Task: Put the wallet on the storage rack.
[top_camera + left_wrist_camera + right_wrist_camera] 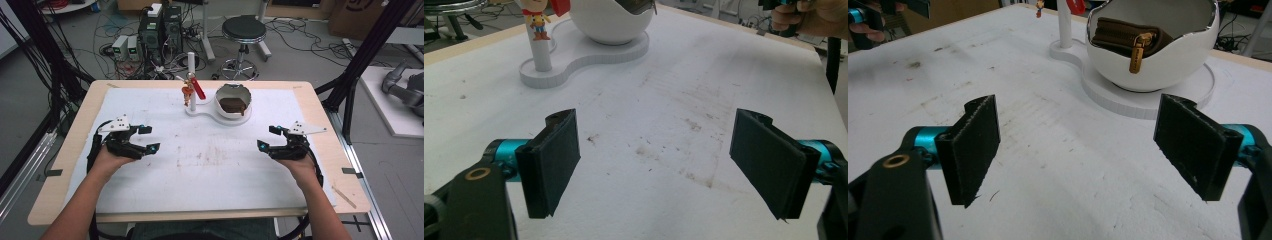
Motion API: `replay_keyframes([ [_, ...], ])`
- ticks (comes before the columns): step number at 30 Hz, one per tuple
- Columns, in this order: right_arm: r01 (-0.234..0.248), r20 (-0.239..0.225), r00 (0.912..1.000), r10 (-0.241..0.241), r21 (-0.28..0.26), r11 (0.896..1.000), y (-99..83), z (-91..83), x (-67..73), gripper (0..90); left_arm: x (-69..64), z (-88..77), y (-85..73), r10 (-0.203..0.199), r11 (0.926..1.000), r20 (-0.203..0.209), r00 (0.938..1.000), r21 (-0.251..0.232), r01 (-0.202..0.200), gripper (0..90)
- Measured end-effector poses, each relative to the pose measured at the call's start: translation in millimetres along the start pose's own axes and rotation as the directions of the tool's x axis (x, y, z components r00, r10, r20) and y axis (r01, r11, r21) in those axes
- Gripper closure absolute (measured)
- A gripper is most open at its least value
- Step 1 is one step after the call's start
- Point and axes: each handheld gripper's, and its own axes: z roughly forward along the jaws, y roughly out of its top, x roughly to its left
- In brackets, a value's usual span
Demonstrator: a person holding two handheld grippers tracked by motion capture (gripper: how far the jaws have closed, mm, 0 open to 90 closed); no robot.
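A white egg-shaped bowl (232,102) stands on a white base at the back middle of the table, with a brown zip pouch (1120,36) lying inside it. A white post (191,80) rises from the same base, carrying a small cowboy figure (538,17) and a red tag (199,90). My left gripper (148,138) rests at the left of the white mat, open, nothing between its jaws. My right gripper (268,138) rests at the right, open and empty too. Both point inward toward the stand, well short of it.
The white mat (200,160) covers a wooden table (75,145) and bears brownish stains in its middle. Behind the table are a black stool (243,31), computer boxes (160,30) and loose cables on the floor. Black frame posts stand at both sides.
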Motion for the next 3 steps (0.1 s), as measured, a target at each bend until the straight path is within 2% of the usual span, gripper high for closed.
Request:
replay_keyframes([
  [3, 0.003, -0.002, 1.0, -0.003, -0.004, 1.0, 0.2, -0.2, 0.1, 18.8, 0.0, -0.1, 0.1, 0.002, 1.0, -0.001, 1.0, 0.001, -0.002, 20.0],
])
